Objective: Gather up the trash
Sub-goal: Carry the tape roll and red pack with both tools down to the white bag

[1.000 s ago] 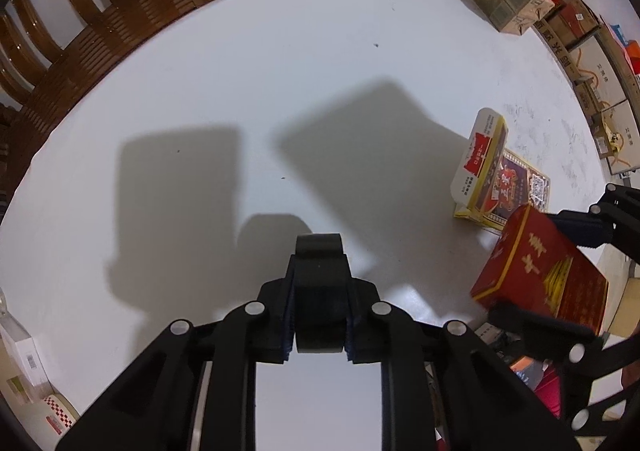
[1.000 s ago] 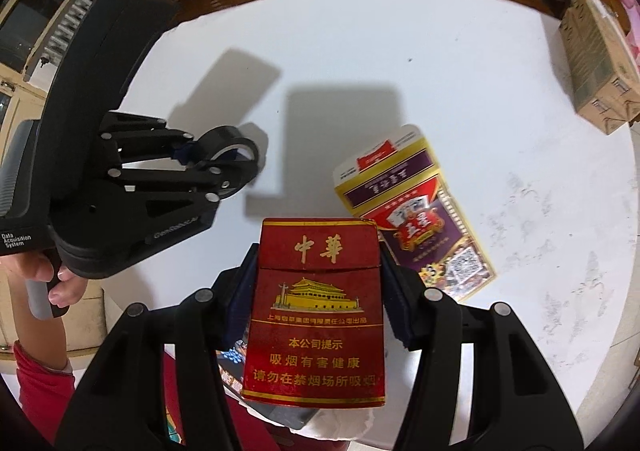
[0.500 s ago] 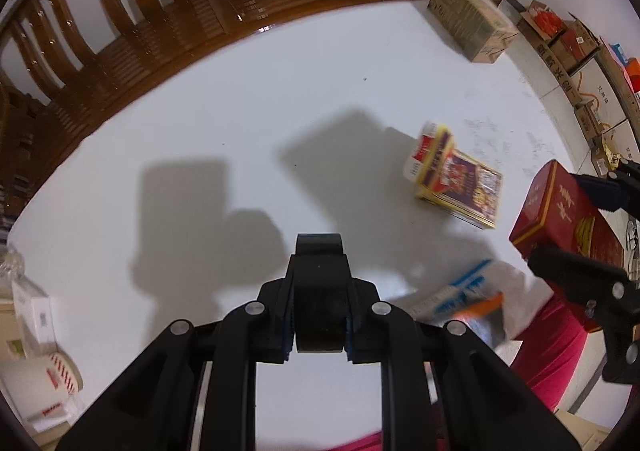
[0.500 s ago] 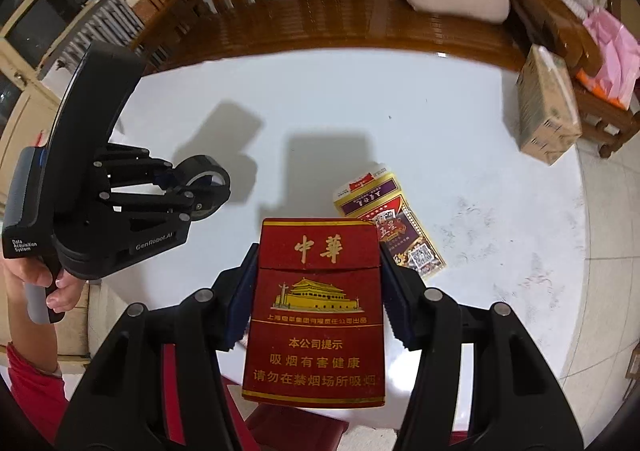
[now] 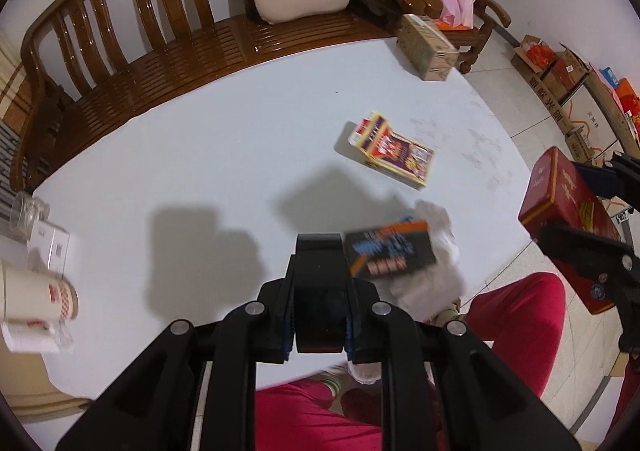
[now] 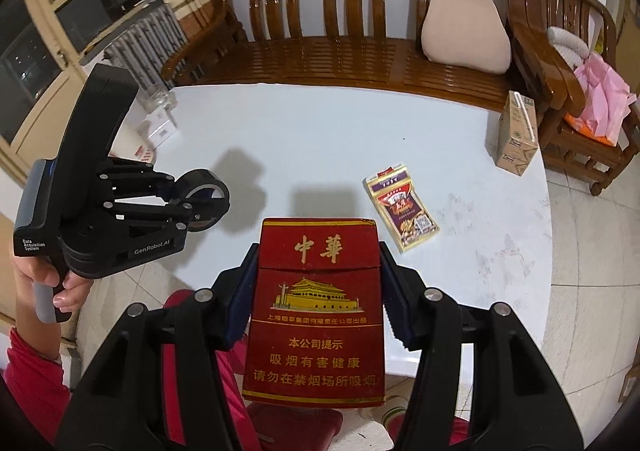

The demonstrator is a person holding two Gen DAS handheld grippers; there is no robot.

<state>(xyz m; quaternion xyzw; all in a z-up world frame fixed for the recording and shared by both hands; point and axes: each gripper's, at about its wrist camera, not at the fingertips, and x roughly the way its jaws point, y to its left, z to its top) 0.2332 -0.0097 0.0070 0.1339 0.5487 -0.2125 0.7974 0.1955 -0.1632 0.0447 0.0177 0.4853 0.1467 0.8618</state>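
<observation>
My right gripper (image 6: 318, 251) is shut on a red cigarette pack (image 6: 316, 315) with gold print, held above the near edge of the round white table (image 6: 320, 139); from the left wrist the red cigarette pack (image 5: 568, 219) shows at the right. My left gripper (image 5: 320, 279) is shut on a black roll of tape (image 5: 320, 315), seen side-on as a ring, the roll of tape (image 6: 204, 199), in the right wrist view. A purple and yellow cigarette pack (image 5: 394, 149) lies flat on the table. A blurred black, blue and orange box (image 5: 390, 253) rests on crumpled white plastic (image 5: 434, 271) at the near edge.
A brown carton (image 6: 516, 135) stands at the table's far right edge. A paper cup (image 5: 38, 297), a white box (image 5: 50, 247) and a glass (image 5: 26, 207) crowd the left edge. A wooden bench (image 6: 360, 51) with a cushion runs behind. Red-clothed legs (image 5: 516, 315) are below.
Both grippers have risen and drawn back from the table, each keeping its load. The table looks smaller, and the bench, the floor and the black box on white plastic have come into view.
</observation>
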